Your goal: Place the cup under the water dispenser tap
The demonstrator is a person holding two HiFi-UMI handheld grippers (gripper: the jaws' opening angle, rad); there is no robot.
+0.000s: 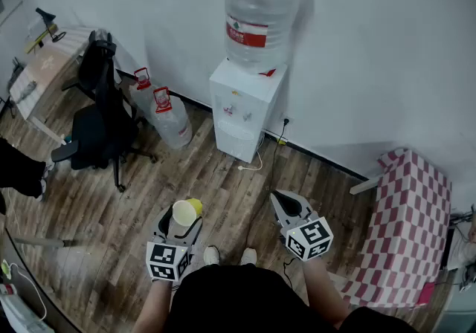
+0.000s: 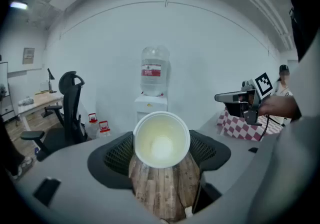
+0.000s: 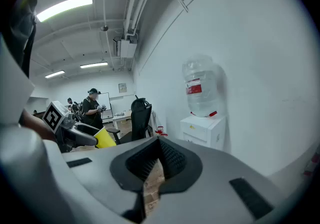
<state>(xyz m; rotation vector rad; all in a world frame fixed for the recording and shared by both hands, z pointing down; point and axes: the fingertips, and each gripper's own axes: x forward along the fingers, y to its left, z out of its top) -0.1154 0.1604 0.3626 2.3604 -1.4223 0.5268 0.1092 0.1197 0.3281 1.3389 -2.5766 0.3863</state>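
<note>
The left hand-held gripper [image 2: 161, 144] is gripping a yellow paper cup with a white inside [image 1: 186, 212] by its sides. The cup's mouth is tilting back toward the person, well apart from the white floor-standing water dispenser with a clear bottle on top [image 1: 245, 107]. I am judging that squeezing harder risks buckling the thin paper, and carrying the cup tilted risks knocking the small taps [image 1: 236, 111] or toppling it on release. The right hand-held gripper [image 3: 159, 144] is hanging closed and empty, offering no support.

Office room, black swivel chair [image 1: 95, 131] by a desk [image 1: 44, 68], water dispenser [image 1: 245, 105] against white wall [image 1: 372, 41], wood-plank floor [image 1: 208, 175]
</note>
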